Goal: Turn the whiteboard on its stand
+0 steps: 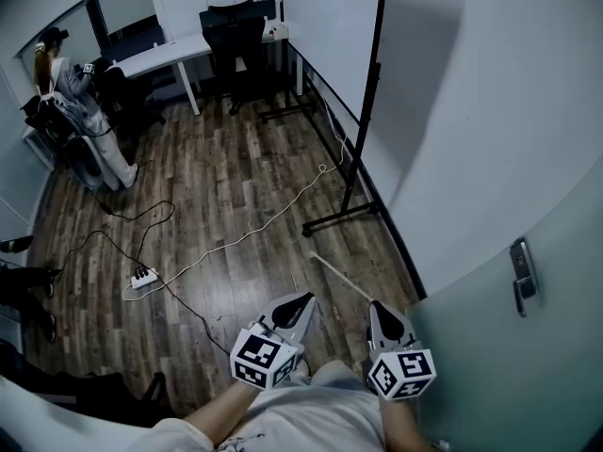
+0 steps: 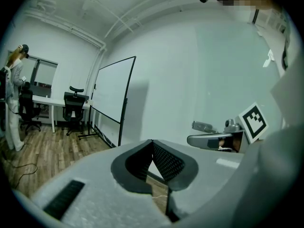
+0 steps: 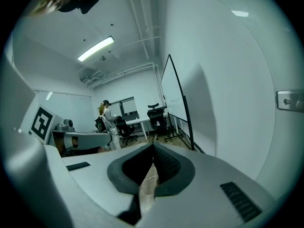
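The whiteboard [image 1: 325, 26] stands on its black wheeled stand [image 1: 369, 102] along the right wall, well ahead of me, with one foot [image 1: 341, 218] reaching onto the wood floor. The left gripper view shows the whiteboard [image 2: 111, 91] far off to the left, and the right gripper view shows the whiteboard [image 3: 172, 96] edge-on. My left gripper [image 1: 298, 303] and right gripper [image 1: 378, 311] are held low near my body, side by side, far from the board. Both are shut with nothing between the jaws: left gripper [image 2: 152, 142], right gripper [image 3: 153, 146].
A person [image 1: 73, 102] stands at the far left beside a white desk [image 1: 165, 55] and black office chairs [image 1: 236, 31]. A power strip [image 1: 143, 278] and cables [image 1: 236, 238] lie across the floor. A door with a handle [image 1: 522, 277] is close on my right.
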{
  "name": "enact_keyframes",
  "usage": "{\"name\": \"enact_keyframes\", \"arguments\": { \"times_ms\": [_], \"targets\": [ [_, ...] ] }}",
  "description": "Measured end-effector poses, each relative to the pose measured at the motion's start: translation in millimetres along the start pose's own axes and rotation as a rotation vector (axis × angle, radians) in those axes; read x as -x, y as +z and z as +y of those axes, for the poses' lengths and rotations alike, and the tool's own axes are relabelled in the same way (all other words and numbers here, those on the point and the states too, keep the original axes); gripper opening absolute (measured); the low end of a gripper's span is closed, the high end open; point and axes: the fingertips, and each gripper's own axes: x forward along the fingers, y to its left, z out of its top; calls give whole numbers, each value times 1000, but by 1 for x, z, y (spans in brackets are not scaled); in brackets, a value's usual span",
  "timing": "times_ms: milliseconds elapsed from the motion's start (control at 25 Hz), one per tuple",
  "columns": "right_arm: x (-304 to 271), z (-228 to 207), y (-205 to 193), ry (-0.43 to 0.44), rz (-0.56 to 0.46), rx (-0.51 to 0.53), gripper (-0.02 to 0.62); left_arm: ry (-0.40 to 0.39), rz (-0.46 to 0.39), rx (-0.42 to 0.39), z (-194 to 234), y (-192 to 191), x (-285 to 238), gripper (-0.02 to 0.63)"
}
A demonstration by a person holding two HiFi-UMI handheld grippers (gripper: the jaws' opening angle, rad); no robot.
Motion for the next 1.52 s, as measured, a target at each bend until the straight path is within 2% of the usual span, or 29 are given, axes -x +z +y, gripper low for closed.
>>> {"name": "enact_keyframes", "arguments": {
  "times_ms": [320, 560, 800, 1160, 1520],
  "targets": [
    [-27, -8, 3, -10, -1, -25, 6, -22, 1, 21, 19, 7, -23, 11],
    [-81, -33, 22, -15, -15, 37, 6, -26, -2, 9, 50, 20, -71, 11],
    [-146, -70, 63, -8, -50, 126, 6, -11, -7, -6, 92, 41, -134, 11],
    [-233, -142, 130, 13, -63, 169, 6, 11, -27, -16, 138, 91, -239, 11],
    [-295, -191, 162, 60, -62, 186, 6, 45, -47, -23, 166, 120, -310, 11]
  ]
}}
